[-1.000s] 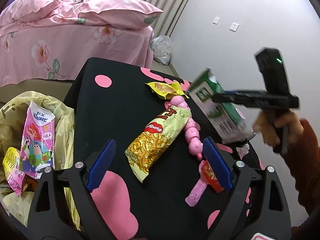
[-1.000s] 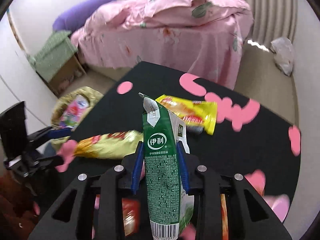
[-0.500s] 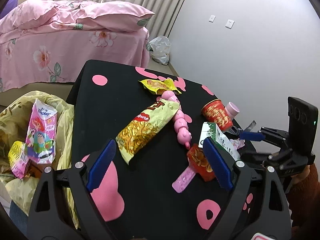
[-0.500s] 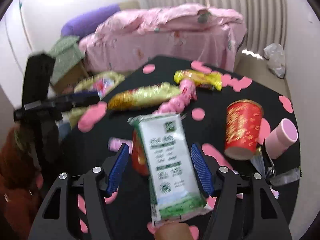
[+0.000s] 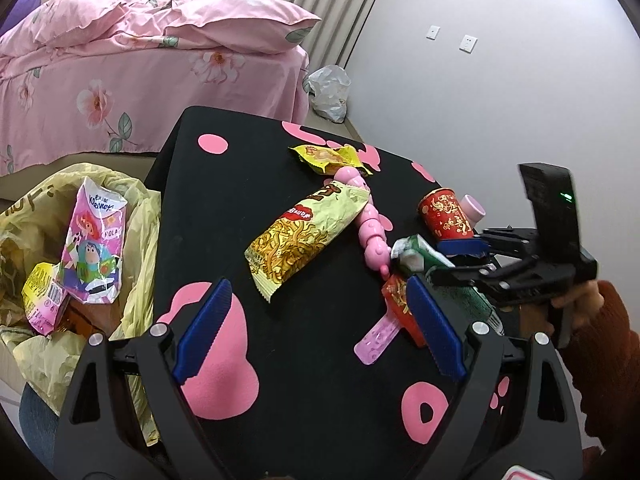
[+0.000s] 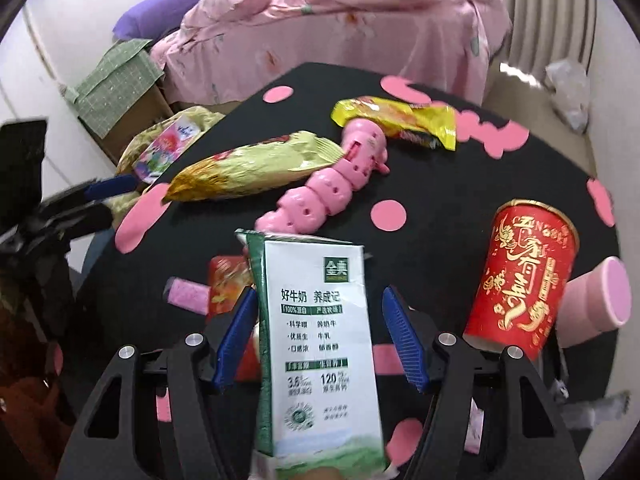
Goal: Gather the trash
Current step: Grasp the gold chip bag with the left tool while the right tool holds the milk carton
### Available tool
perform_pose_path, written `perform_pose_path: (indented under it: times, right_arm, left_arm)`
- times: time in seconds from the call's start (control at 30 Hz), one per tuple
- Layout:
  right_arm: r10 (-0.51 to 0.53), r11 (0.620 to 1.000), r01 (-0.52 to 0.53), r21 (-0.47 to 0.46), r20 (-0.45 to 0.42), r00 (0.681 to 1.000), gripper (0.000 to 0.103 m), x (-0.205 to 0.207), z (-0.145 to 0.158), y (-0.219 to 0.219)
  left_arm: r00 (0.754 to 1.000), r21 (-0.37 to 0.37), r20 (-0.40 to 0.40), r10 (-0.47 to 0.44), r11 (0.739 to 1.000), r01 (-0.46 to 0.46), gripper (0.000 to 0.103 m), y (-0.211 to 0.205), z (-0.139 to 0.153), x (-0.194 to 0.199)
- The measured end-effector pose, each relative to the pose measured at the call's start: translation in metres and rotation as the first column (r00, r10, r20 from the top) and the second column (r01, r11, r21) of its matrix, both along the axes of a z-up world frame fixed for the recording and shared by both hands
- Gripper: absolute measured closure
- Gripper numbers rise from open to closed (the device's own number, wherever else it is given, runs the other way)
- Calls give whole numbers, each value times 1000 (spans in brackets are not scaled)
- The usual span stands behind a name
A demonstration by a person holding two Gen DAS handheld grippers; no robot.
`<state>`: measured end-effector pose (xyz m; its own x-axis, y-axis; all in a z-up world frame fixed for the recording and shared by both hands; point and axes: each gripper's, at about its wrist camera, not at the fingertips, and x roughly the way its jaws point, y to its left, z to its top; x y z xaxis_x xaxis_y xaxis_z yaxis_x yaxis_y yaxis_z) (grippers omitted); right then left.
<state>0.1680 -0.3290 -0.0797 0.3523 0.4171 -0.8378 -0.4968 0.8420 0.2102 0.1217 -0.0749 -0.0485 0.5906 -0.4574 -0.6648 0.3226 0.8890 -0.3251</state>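
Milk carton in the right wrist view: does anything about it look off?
Yes. The milk carton lies flat on the table between the open right gripper pads, its top end crumpled, resting partly on a red packet instead of being in the trash bag.

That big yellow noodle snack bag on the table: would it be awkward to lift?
Probably light and floppy: the noodle snack bag is crinkled foil lying flat, so it may sag from one end. Its glossy film looks slippery.

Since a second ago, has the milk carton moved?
Yes. The milk carton, then held up clamped in the right gripper, now lies on the black table beside the red cup, between open jaws.
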Motion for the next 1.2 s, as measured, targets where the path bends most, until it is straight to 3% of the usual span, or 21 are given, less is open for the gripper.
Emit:
perform_pose_path:
  times: [0.1,0.17,0.3,0.43,0.53,0.63,0.7,0.83,1.0,1.1,1.2]
  right_arm:
    - [3,1000,-3,-3,-76,997,44,11,-15,2]
    - [-8,1000,9,11,-71,997,52,11,-16,2]
    - [-36,997,31,76,64,997,53,-10,18,-5]
    - [-81,996,75,39,207,975,53,-39,48,-14]
    - [-126,991,110,76,244,962,53,-55,60,-29]
    - [-189,981,168,100,268,945,53,-70,61,-42]
    - [-220,974,196,109,288,932,53,-78,59,-47]
    - [-295,952,262,157,248,923,53,-88,44,-57]
    - [-326,940,298,169,171,930,53,-90,20,-64]
    - [-330,938,303,167,168,929,52,-95,14,-64]
    - [-320,946,298,131,203,926,52,-100,12,-55]
  left_arm:
    - [1000,-1,-8,-2,1000,2,18,0,-2,2]
    - [1000,-1,-12,-8,1000,8,18,-1,-4,2]
    - [999,2,-16,-28,1000,28,18,-6,-6,1]
    - [999,16,-8,-50,999,50,18,-16,-6,7]
    - [995,39,25,-92,995,91,18,-26,1,16]
    - [989,137,51,-139,982,131,18,-42,3,35]
    - [991,165,34,-126,979,119,18,-44,-2,47]
    - [990,100,-82,-114,988,122,18,-44,-18,60]
    - [958,9,-100,-269,963,271,18,-59,-6,39]
    - [966,68,-46,-254,964,256,18,-64,10,39]
    - [979,137,-45,-198,970,203,18,-75,12,67]
